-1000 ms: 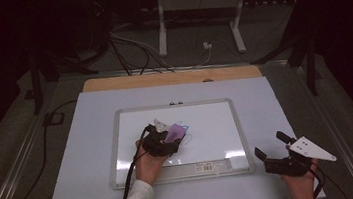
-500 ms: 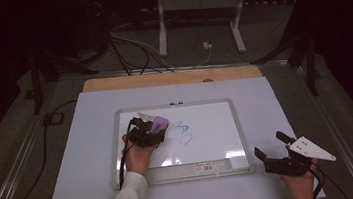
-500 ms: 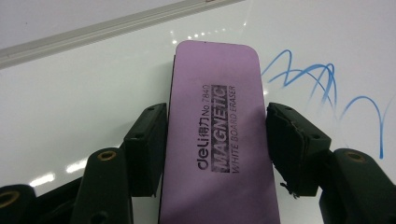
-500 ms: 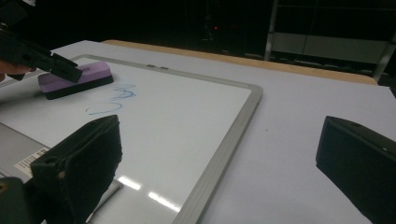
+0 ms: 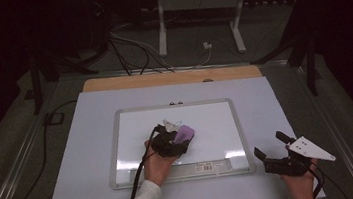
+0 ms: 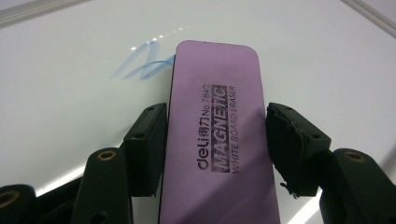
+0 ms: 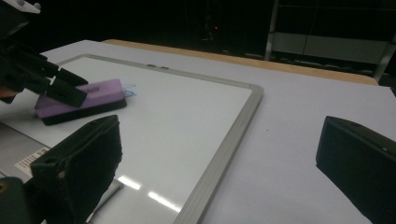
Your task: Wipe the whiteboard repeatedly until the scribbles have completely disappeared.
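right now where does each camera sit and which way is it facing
High view: fixed above the person's side, looking forward and down on the whiteboard; both forearms enter from the bottom, with the left gripper and right gripper.
Left gripper view: rides the left gripper, looking along its jaws clamped on the purple eraser over blue marks.
Right gripper view: rides the right gripper, jaws open, looking across the whiteboard toward the left gripper.
Shared: all three show the eraser on the whiteboard.

The eraser (image 6: 215, 140) runs off the bottom edge in the left gripper view and covers part of the blue scribble (image 6: 140, 65), perhaps most.
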The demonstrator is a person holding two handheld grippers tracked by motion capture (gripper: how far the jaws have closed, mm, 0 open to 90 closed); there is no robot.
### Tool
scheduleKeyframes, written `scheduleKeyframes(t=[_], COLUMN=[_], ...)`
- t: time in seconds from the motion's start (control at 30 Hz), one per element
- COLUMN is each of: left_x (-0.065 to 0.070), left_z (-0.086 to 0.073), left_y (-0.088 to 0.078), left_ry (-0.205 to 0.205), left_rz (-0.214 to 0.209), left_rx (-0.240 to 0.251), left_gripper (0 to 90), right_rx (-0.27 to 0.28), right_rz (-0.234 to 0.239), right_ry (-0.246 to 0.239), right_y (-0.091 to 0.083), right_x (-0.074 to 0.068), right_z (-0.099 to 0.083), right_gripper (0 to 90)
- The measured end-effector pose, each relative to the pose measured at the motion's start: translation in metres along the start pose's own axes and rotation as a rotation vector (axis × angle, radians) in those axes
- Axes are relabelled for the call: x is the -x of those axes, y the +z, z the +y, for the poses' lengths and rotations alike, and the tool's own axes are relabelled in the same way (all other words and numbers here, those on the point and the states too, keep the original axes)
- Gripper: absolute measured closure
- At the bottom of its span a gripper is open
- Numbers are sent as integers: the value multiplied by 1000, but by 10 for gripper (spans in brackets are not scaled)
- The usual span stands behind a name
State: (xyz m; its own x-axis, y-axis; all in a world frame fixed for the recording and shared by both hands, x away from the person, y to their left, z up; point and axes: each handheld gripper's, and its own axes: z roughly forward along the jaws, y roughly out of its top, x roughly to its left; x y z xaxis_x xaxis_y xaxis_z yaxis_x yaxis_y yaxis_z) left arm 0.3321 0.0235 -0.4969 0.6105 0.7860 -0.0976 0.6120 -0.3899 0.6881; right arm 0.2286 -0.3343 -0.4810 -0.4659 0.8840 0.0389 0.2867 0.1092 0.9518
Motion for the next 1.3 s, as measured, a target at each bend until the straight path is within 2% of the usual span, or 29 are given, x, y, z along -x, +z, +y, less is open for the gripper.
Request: scheduleKeyframes(t=[0.07, 0.1, 0.2, 0.3, 0.47, 0.6, 0.73, 1.0, 1.23, 1.3], left_x=[2, 0, -7, -21, -50, -62, -65, -63, -45, -37], left_z=[1, 2, 3, 3, 3, 5, 13, 27, 29, 30], left_y=[0, 1, 1, -1, -6, -5, 1, 15, 20, 21], left_ry=[13, 4, -4, -25, -87, -117, -123, -129, -89, -67], left_rz=[6, 0, 30, 79, 160, 176, 185, 165, 136, 111], left_rx=[-7, -7, -3, -3, -1, -3, -12, -17, -17, -22], left_gripper=[421, 421, 421, 421, 421, 421, 421, 421, 421, 421], right_rx=[1, 3, 4, 5, 6, 4, 3, 2, 1, 1], right_rz=[0, -1, -3, -5, -6, -5, -3, -4, 0, -1], right_ry=[0, 0, 0, 6, 7, 5, 4, 7, 1, 1], right_y=[-1, -1, -2, -2, -2, -2, -1, -1, 0, 0], right_x=[0, 1, 1, 1, 2, 1, 1, 1, 0, 0], right_z=[0, 0, 0, 0, 0, 0, 0, 0, 0, 0], right_gripper=[8, 8, 8, 8, 8, 8, 8, 8, 8, 8])
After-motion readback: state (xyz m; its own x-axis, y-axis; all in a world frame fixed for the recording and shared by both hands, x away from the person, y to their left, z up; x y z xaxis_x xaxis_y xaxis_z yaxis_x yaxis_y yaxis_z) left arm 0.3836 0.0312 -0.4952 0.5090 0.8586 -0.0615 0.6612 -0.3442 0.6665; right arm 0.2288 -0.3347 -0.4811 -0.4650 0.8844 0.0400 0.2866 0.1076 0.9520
